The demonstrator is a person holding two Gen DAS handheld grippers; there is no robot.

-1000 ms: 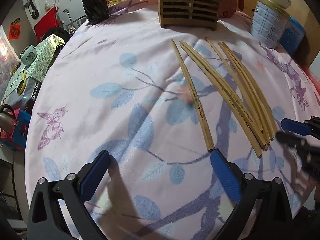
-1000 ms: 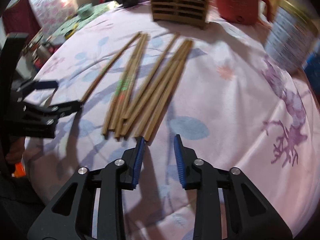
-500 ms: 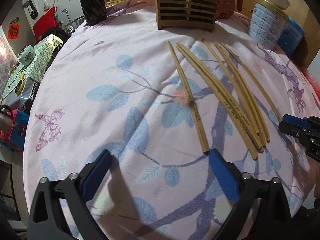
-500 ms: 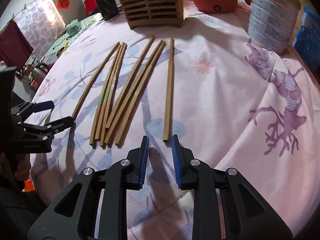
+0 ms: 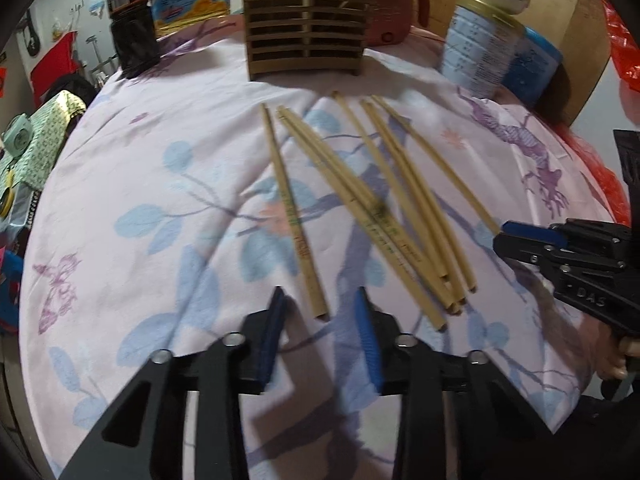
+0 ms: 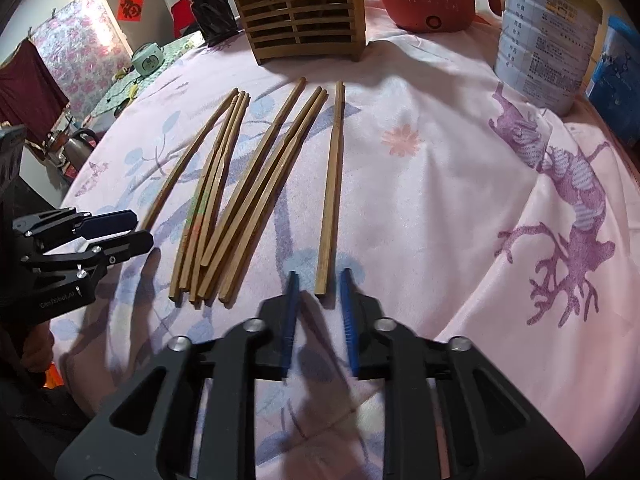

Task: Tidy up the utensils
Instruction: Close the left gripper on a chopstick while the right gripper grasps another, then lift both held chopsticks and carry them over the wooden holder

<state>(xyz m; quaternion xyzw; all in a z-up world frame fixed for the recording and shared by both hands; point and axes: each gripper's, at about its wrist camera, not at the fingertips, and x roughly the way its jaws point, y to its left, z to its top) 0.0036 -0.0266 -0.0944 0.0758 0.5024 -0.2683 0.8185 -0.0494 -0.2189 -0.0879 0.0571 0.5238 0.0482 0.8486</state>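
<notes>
From the left wrist view, the left gripper (image 5: 322, 334) hung with jaws apart around the near end of one chopstick (image 5: 294, 220) on the table (image 5: 140, 184), seemingly to grasp it; from the right, the right gripper (image 6: 320, 320) likewise straddled a separate chopstick (image 6: 331, 188), near the wooden holder (image 6: 300, 12).

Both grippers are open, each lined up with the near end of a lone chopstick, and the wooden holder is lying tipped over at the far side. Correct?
Not quite: the wooden holder stands upright, as the right wrist view shows. The left gripper and right gripper are open, each at a lone chopstick.
</notes>
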